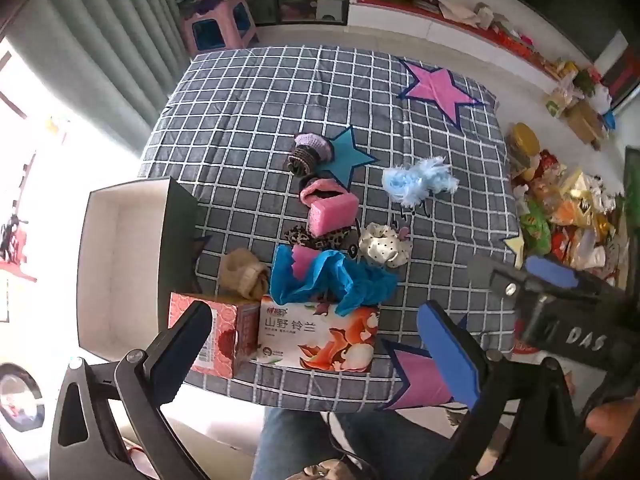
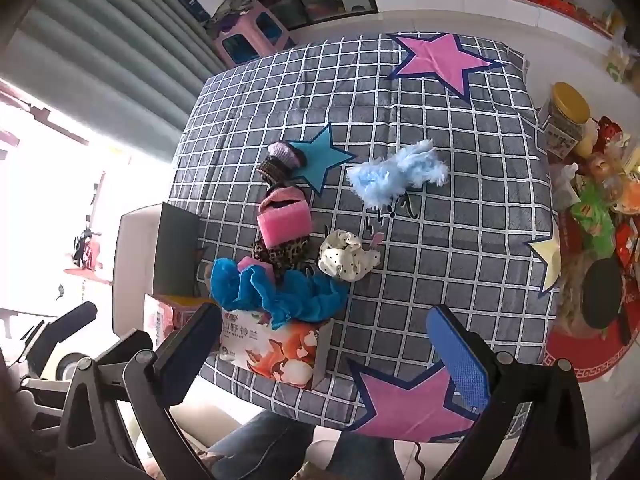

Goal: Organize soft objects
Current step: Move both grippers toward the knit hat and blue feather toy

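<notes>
Soft items lie in a row on the checked cloth point(image 1: 440, 152): a purple knitted piece point(image 1: 312, 146), a pink sponge point(image 1: 332, 212), a leopard scrunchie point(image 1: 316, 238), a white dotted scrunchie point(image 1: 384, 246), a fluffy light-blue piece point(image 1: 416, 182), a tan knitted piece point(image 1: 244, 274) and a blue cloth point(image 1: 332, 276). The blue cloth drapes over a tissue pack point(image 1: 320, 336). My left gripper point(image 1: 316, 312) hangs open above the tissue pack, empty. My right gripper point(image 2: 324, 314) is open and empty above the cloth's near edge, right of the blue cloth point(image 2: 280, 292).
An open white box point(image 1: 120, 260) with a dark lid stands at the cloth's left edge, with a red tissue box point(image 1: 224, 332) beside it. Snack packets and a jar point(image 2: 564, 116) crowd the right side. A person's legs point(image 1: 320, 440) are below the near edge.
</notes>
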`<state>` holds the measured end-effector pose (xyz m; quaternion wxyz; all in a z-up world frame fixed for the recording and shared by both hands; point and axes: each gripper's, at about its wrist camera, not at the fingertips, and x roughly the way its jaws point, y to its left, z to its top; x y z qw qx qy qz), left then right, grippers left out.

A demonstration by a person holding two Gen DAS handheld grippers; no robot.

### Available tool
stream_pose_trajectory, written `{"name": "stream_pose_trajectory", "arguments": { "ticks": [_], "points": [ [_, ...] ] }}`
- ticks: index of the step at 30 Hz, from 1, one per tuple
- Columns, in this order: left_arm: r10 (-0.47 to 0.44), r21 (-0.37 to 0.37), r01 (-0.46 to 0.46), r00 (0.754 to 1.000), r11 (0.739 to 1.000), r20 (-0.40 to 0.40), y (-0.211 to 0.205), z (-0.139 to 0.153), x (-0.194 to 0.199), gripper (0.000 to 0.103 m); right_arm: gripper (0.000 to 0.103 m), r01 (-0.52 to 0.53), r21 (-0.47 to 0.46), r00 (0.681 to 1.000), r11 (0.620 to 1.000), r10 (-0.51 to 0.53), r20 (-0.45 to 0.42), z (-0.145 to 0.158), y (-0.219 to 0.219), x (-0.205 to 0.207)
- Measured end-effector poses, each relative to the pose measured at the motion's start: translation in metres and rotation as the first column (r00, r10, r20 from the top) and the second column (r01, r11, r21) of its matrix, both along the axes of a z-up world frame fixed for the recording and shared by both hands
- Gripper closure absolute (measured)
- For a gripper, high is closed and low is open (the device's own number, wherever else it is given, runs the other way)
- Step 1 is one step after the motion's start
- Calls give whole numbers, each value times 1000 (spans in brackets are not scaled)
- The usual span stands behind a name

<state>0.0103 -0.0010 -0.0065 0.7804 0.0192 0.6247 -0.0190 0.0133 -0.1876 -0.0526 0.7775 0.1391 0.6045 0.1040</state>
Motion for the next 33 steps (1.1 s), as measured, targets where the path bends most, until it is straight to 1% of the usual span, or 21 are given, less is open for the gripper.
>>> {"name": "stream_pose_trajectory", "arguments": {
  "ticks": [3, 5, 6, 10, 11, 12, 14, 15, 17, 19, 20, 25, 31, 33],
  "points": [
    [-30, -11, 30, 999, 999, -12, -2, -3, 7, 0, 0, 25, 1, 1000, 1000, -25, 1, -1, 3, 2],
    [-46, -31, 46, 999, 998, 0, -4, -5, 7, 0, 0, 41, -5, 999, 999, -41, -7, 0, -1, 10],
    [-52, -25, 51, 999, 998, -12, 0, -7, 12, 1, 0, 46, -2, 999, 999, -46, -9, 0, -3, 10],
    [-96, -38, 95, 995, 995, -17, 3, -13, 30, 0, 0, 86, -17, 996, 996, -87, -25, -5, -7, 20],
    [-107, -21, 107, 994, 994, -11, 3, -13, 35, 1, 0, 103, -22, 994, 994, -104, -34, -6, -8, 24],
    [-121, -7, 121, 993, 993, 4, 3, -14, 42, 1, 0, 115, -16, 990, 993, -116, -75, -12, -4, 28],
    [-143, -11, 143, 990, 990, -6, 5, -19, 52, 0, 0, 147, -20, 984, 989, -148, -98, -16, -4, 36],
    [-153, -20, 153, 988, 988, -21, 7, -23, 57, 0, 0, 154, -36, 981, 987, -157, -112, -17, -2, 38],
    [-168, -18, 167, 985, 986, -50, 12, -29, 67, 0, 0, 169, -51, 977, 984, -174, -122, -21, 2, 45],
    [-183, -18, 183, 982, 983, -43, 16, -35, 76, 0, 0, 182, -80, 974, 980, -191, -125, -25, 5, 50],
    [-186, -28, 185, 981, 982, -45, 18, -37, 79, 0, 0, 189, -92, 973, 978, -199, -113, -26, 6, 51],
    [-162, -39, 160, 985, 986, -53, 32, -48, 102, 0, 0, 208, -112, 966, 972, -222, -132, -36, 9, 64],
    [-142, -41, 139, 987, 989, -77, 40, -65, 127, 0, 0, 218, -133, 959, 967, -237, -154, -48, 9, 81],
    [-136, -35, 134, 987, 990, -90, 40, -75, 136, 1, 0, 216, -143, 958, 966, -238, -159, -52, 8, 87]
  ]
}}
